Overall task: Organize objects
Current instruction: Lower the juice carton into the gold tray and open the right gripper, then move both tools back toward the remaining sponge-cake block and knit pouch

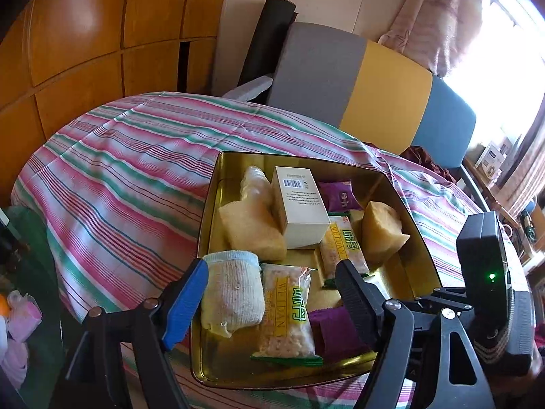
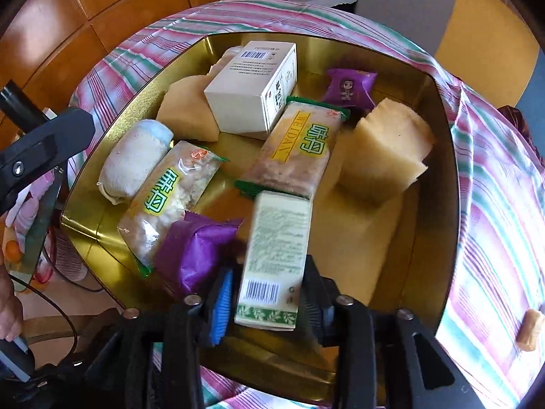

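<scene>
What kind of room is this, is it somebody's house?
Probably a home bedroom or living room: a striped cloth covers the surface, wooden cupboard doors stand behind, and a curtained window lets light in beside a cushioned chair.

Left wrist view is looking forward and downward past its fingers (image 1: pixel 185 306), close over the gold tin (image 1: pixel 207 218). Right wrist view is looking steeply down between its fingers (image 2: pixel 221 306), closer. Both are sharing the gold tin (image 2: pixel 446 184).

Orange wood-panelled wardrobe doors (image 1: pixel 85 41) on one side, a grey, yellow and blue headboard (image 1: pixel 374 92) behind the striped bedspread (image 1: pixel 119 156), sun blasting through the curtained window (image 1: pixel 494 34).
</scene>
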The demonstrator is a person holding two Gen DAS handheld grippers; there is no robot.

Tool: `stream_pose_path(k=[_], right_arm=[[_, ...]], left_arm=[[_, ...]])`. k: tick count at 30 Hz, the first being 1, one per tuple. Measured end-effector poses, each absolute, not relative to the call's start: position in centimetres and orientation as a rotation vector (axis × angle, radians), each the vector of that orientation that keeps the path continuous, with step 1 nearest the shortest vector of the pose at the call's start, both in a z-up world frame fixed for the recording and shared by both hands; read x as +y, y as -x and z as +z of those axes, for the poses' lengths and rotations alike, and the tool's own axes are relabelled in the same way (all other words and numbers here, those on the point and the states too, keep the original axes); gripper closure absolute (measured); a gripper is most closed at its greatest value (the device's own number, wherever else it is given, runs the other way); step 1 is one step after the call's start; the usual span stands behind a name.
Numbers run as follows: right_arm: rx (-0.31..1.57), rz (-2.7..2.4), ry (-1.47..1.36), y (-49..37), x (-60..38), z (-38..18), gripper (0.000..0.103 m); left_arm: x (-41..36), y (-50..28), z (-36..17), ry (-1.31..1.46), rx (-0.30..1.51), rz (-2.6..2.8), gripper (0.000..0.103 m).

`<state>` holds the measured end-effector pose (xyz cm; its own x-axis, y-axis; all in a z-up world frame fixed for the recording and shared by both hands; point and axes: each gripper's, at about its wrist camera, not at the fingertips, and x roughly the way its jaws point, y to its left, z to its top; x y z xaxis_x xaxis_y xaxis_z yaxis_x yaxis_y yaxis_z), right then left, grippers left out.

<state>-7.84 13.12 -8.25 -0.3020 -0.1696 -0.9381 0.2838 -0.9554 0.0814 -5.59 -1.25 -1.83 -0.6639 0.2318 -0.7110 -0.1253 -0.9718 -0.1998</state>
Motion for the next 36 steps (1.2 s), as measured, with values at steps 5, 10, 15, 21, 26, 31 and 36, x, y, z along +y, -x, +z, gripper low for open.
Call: stream_pose_path(k=[5,10,15,21,26,31,36], right_arm=[[0.057,-2.399,-1.583,7.2,14.5,-6.7,0.059],[0.031,-2.468,-1.533,6.3,16.1,-5.3,0.059],[0.040,-2.507,-1.517,5.4,16.7,-4.4,0.059],[0.048,-2.543,-1.513,4.1,18.6,-4.1,0.059],[0.019,-2.594,-1.505,3.2,20.9,-3.4,0.059],[-0.030,-2.661,-1.522,2.4,24.6,-2.7,0.059],[-0.067,-2.727,-1.578,1.5,28.7,-2.8,0.059]], left_arm=[[-0.9,5.3,-1.6,1.158,-0.160,2.716,0.022],[-0.4,5.1,-1.6,1.147,-0.120,2.725,0.022],[0.2,4.8,-1.5,1.137,-0.078,2.734,0.022],[1.1,4.3,-1.0,1.110,-0.021,2.739,0.022],[2.1,4.1,-0.7,1.090,0.016,2.727,0.022],[3.4,3.8,-0.3,1.072,0.056,2.710,0.022],[5.0,3.7,0.2,1.044,0.107,2.690,0.022]])
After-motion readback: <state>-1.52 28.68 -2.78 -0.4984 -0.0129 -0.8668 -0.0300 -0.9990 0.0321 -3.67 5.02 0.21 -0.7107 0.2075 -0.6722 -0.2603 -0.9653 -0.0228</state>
